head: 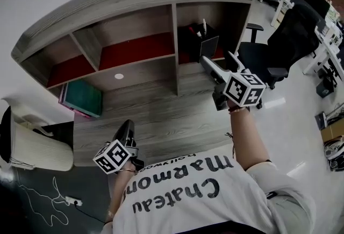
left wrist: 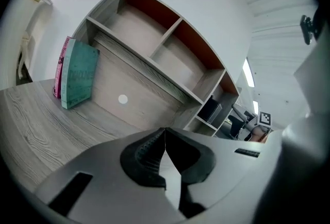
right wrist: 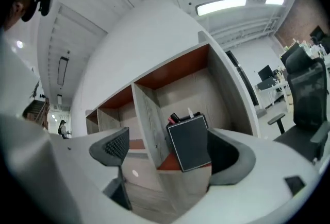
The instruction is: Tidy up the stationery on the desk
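A black square pen holder (head: 204,42) with a few pens stands on the red-lined shelf in the right compartment of the desk's shelf unit. In the right gripper view the pen holder (right wrist: 190,141) shows between the jaws, farther off. My right gripper (head: 219,64) is open and empty, raised just in front of that compartment. My left gripper (head: 127,129) hovers low over the desk's front edge, and in its own view the left gripper (left wrist: 164,138) is shut with nothing between the pads. Teal and pink books (head: 81,98) lean upright at the desk's left; the books (left wrist: 77,76) also show in the left gripper view.
The wooden shelf unit (head: 174,50) has several compartments with red shelves. A white chair (head: 32,147) stands at the left and a black office chair (head: 287,44) at the right. A cable and power strip (head: 67,201) lie on the dark floor.
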Demonstrator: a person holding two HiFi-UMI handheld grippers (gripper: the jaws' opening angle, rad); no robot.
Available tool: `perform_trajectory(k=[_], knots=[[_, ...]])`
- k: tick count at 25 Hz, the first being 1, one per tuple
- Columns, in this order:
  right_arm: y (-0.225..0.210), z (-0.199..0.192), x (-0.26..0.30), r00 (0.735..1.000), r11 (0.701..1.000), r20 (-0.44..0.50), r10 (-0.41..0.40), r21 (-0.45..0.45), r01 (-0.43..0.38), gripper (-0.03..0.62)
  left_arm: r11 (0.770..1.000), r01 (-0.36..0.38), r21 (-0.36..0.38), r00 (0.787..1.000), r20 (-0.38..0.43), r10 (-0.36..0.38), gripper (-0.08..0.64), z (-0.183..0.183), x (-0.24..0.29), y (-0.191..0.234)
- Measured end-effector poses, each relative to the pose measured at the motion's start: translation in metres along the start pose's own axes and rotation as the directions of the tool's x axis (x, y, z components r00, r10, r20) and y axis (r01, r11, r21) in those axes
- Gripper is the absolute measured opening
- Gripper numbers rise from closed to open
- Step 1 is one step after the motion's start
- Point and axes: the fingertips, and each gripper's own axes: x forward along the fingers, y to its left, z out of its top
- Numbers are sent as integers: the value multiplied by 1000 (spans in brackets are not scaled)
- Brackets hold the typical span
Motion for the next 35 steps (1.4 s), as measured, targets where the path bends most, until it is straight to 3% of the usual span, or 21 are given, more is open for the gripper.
perform_trajectory(k=[3,8,21,28,31,33,35], knots=[[9,-20,-22,999,998,-23,-24,49,25,466,999,44,2,999,-16,-44,17,-4,-8,-5],[40,-58,-52,994,998,-105,-41,36,45,466,997,78,16,996,-39,-78,17,-12,-30,-4],[131,-137,-125,975,995,-220,-9,97,31,463,975,204,90,971,-147,-189,17,-37,-81,-17],[155,-161,-146,972,986,-233,6,164,34,462,965,253,68,955,-176,-238,17,-51,-95,-26],[152,-181,-161,950,986,-310,-21,152,72,459,963,262,58,951,-187,-247,17,-57,-99,-27],[145,-193,-173,930,987,-364,-58,121,109,420,963,265,53,949,-190,-251,17,-59,-102,-28],[161,-172,-164,963,986,-267,-36,145,77,237,962,267,51,949,-189,-253,17,-61,-104,-29]])
